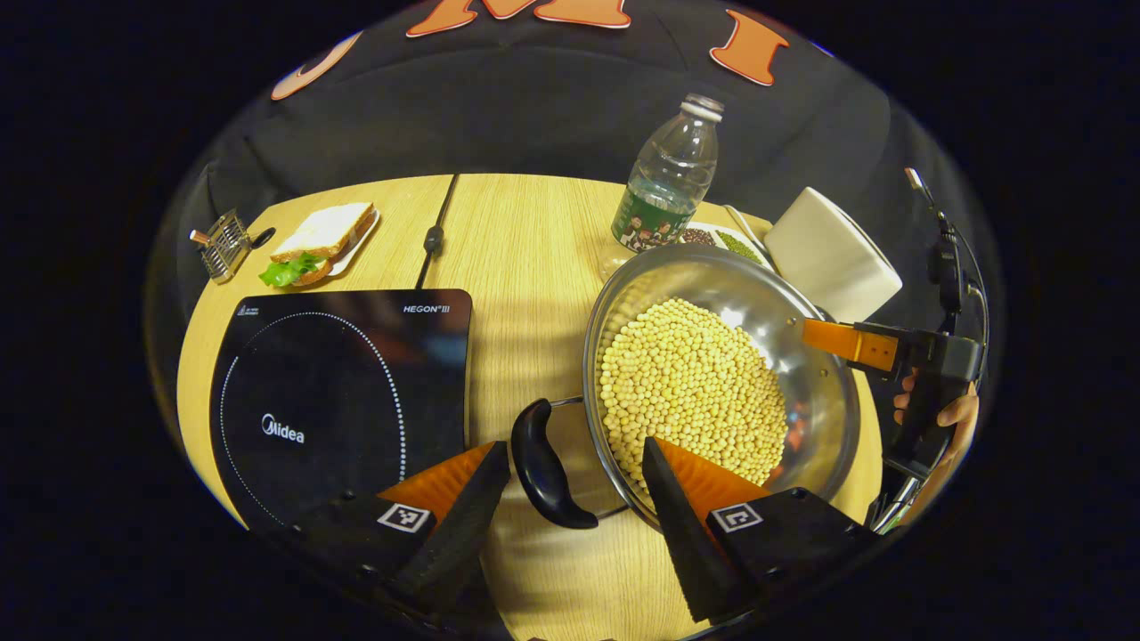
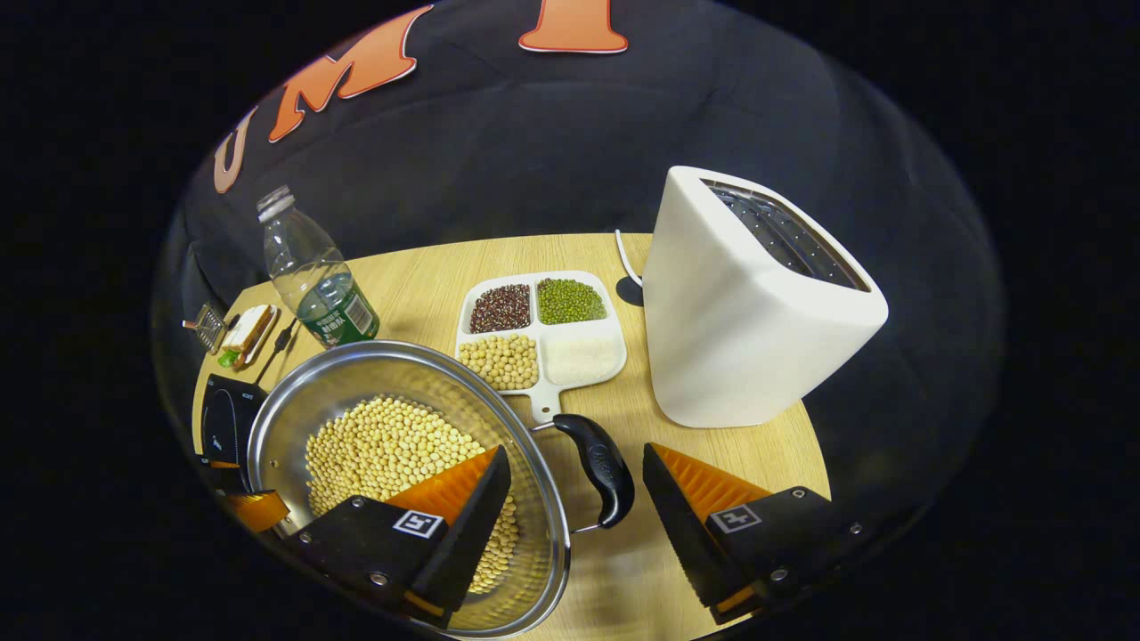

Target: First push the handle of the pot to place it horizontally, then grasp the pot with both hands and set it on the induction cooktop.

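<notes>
seemingly level pot (image 1: 721, 374), handles (image 1: 545, 463) sideways, tongs (image 1: 570, 516) parted

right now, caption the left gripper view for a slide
Open tool straddling the pot handle, induction cooktop alongside.

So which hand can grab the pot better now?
Left, narrowly: the open left hand-held gripper straddles a pot handle, cooktop right beside it. The right hand-held gripper straddles the other handle too.

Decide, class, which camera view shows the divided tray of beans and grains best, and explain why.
The right gripper view: the divided tray lies in full sight beside the white toaster, all four compartments visible. In the left gripper view just a sliver of the tray peeks out behind the pot and water bottle.
</notes>
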Tool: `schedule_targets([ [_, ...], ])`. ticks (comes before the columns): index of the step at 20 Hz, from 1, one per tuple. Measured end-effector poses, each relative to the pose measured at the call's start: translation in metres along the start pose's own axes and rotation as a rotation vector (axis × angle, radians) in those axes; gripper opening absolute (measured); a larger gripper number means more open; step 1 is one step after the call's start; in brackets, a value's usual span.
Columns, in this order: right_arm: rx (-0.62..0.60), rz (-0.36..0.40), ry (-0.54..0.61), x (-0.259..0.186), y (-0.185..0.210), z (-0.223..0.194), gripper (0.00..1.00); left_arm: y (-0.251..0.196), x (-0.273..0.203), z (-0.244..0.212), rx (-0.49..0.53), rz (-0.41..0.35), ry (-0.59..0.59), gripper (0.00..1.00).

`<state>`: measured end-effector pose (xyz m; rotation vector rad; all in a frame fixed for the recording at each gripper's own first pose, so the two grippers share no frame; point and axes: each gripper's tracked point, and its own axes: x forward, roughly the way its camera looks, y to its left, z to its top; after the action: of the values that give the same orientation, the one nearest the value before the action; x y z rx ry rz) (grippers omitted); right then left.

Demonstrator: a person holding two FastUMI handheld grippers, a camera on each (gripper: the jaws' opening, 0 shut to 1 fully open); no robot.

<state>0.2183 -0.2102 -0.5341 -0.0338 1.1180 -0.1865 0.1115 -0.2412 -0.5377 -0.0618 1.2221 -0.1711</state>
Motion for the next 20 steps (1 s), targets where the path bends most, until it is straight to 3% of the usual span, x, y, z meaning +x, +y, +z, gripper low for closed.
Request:
schedule_targets([
  [2,-0.005,0.001,-0.010,0.005,-0.001,0.002,0.93,-0.012,0.010,0.000,0.013,-0.017,-0.005,0.99],
  [4,-0.016,0.006,-0.008,0.007,0.001,-0.001,0.93,-0.008,0.014,0.004,0.063,0.027,-0.026,0.99],
  [10,-0.144,-0.043,0.042,-0.003,-0.009,-0.023,0.72,-0.008,0.035,0.024,0.116,0.034,-0.098,0.98],
  [13,-0.140,-0.038,0.041,-0.004,-0.009,-0.026,0.76,-0.004,0.048,0.021,0.121,0.046,-0.081,0.97],
  [16,-0.155,-0.041,0.038,-0.007,-0.010,-0.028,0.72,0.002,0.052,0.032,0.126,0.080,-0.136,0.94],
  [17,-0.157,-0.043,0.037,-0.008,-0.010,-0.029,0.76,0.005,0.053,0.036,0.120,0.086,-0.156,0.94],
  [20,-0.137,-0.042,0.029,-0.014,-0.011,-0.033,0.73,0.007,0.058,0.045,0.131,0.090,-0.189,0.80],
])
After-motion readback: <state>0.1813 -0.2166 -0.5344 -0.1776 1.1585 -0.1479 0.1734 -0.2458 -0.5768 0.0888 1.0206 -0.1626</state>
